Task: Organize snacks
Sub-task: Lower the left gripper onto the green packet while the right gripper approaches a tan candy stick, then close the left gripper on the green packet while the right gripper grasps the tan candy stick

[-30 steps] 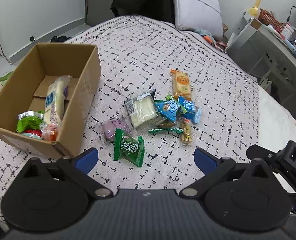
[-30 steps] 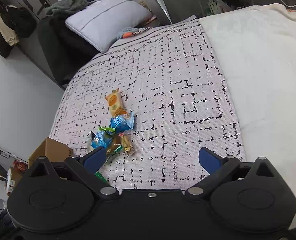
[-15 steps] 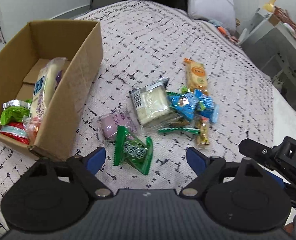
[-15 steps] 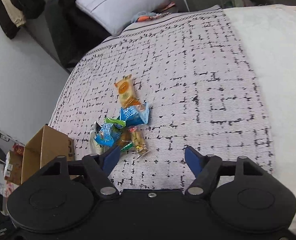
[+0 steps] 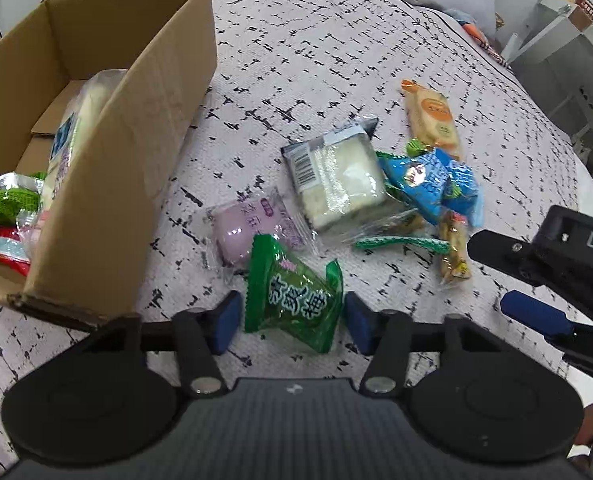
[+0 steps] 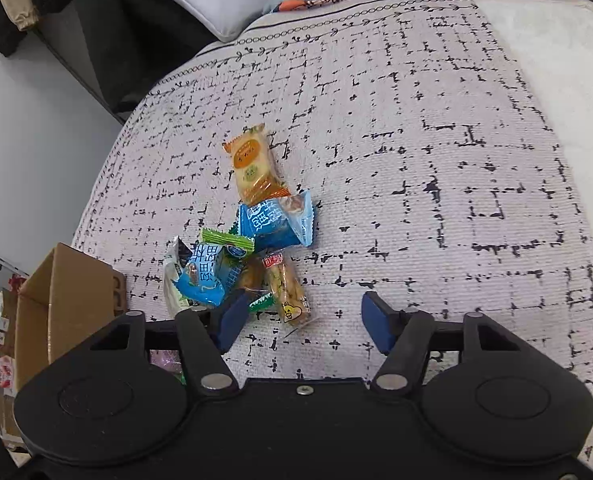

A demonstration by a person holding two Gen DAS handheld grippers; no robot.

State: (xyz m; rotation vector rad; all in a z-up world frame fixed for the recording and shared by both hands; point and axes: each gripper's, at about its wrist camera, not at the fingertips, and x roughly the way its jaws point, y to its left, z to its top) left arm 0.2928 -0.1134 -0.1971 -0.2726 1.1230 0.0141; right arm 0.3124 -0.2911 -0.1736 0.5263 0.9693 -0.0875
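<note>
Left wrist view, left to right: cardboard box [image 5: 108, 168] at left, already holding snacks; green packet [image 5: 292, 292] at lower centre between my left gripper [image 5: 290, 322], jaws narrowed, not touching. I'd pinch mid-body. Right gripper [image 6: 302, 322] wide, empty.

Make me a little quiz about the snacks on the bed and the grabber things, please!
1. True or false: the brown cardboard box already has snacks in it.
2. Which snack sits between the fingers of the left gripper? A. green crinkly packet B. orange biscuit packet C. pale purple round cake packet
3. Fill in: the right gripper holds ____.

Key:
1. True; several packets lie inside.
2. A; the pads flank it, not yet closed.
3. Nothing; its jaws are open over the patterned bedspread.
</note>
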